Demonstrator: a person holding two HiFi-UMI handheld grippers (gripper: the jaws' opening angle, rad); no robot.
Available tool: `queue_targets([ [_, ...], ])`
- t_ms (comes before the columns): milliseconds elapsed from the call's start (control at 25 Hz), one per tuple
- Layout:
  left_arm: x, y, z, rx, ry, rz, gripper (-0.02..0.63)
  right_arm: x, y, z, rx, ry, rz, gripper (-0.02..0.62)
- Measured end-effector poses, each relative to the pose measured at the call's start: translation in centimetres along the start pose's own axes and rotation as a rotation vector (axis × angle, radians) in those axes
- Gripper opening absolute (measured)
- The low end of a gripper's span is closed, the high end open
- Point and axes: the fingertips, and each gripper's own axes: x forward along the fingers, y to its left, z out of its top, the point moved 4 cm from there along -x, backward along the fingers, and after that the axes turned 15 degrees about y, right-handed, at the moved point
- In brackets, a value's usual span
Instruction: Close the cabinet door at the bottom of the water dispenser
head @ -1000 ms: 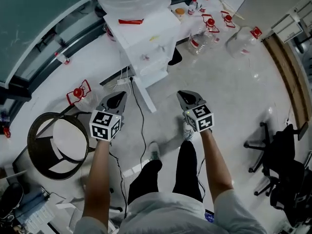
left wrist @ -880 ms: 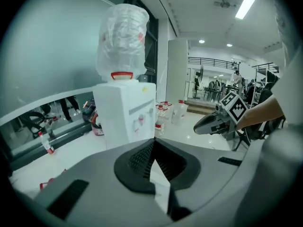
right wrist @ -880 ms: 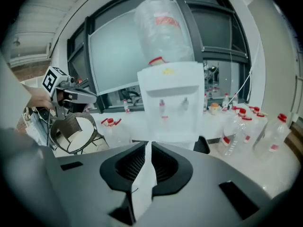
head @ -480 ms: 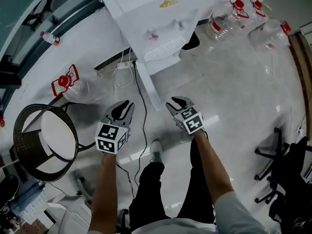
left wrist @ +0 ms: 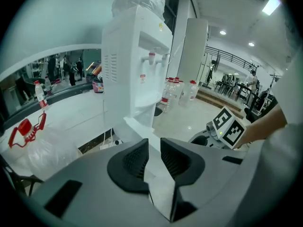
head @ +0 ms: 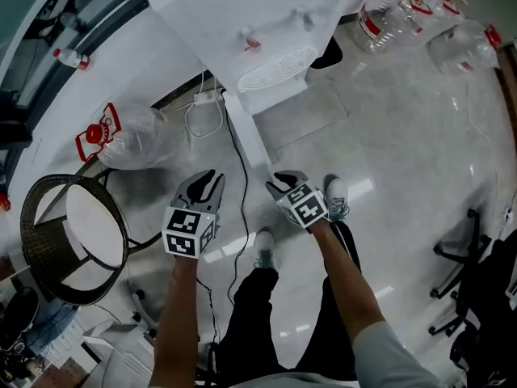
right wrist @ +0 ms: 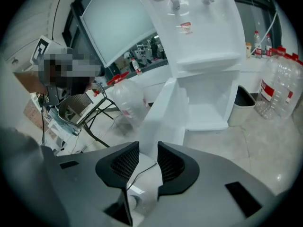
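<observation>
The white water dispenser (head: 242, 14) stands ahead, with its bottom cabinet door (head: 246, 136) swung open toward me, edge-on. In the right gripper view the door (right wrist: 165, 112) stands left of the bare cabinet interior (right wrist: 213, 103). My left gripper (head: 203, 181) hangs left of the door's free edge, jaws open and empty. My right gripper (head: 279, 181) is just right of that edge; its jaws are closing from wide, with nothing between the pads. The door's edge (left wrist: 137, 131) shows beyond the left gripper (left wrist: 154, 148), and the door lies past the right gripper (right wrist: 148, 150).
Empty water jugs (head: 388, 14) stand right of the dispenser and another jug (head: 129, 140) lies to its left. A round wire-frame stool (head: 73, 237) is at the left. A black cable (head: 234, 176) runs along the floor between my grippers. An office chair (head: 485, 273) is at the right.
Both grippers have come down toward the floor and the open door's edge. The right jaws, closed a second ago, have parted. The dispenser now fills more of the view.
</observation>
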Motion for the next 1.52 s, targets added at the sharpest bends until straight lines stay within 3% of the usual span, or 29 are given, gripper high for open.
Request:
queue_targets([
  [320,1.7,-1.2,3.0,0.013,0.012,-0.013,0.092,-1.3,-2.7,-0.9,0.081,-0.022,0.009,0.14],
  [640,5.3,-3.2,7.0,-0.008,0.001,-0.032,0.092,-5.5,-10.4,-1.7,0.211,-0.055,-0.146,0.138],
  [920,8.7,-5.2,11.3,-0.019,-0.011,-0.039,0.092,-8.3,-17.7,-0.1,0.277,-0.087,-0.212,0.117],
  [1120,10.7,-5.9,14.0,-0.055,-0.007,-0.022,0.092,-9.0,-21.7,0.9,0.332,-0.106,-0.17,0.117],
  [1360,12.9,-6.7,17.6,-0.128,-0.048,-0.006,0.092,-9.6,-24.8,3.7,0.315,-0.057,-0.01,0.069],
  [1520,14.4,-7.2,19.5,-0.161,-0.064,0.003,0.092,-10.0,-27.6,5.8,0.34,-0.109,0.013,0.067],
])
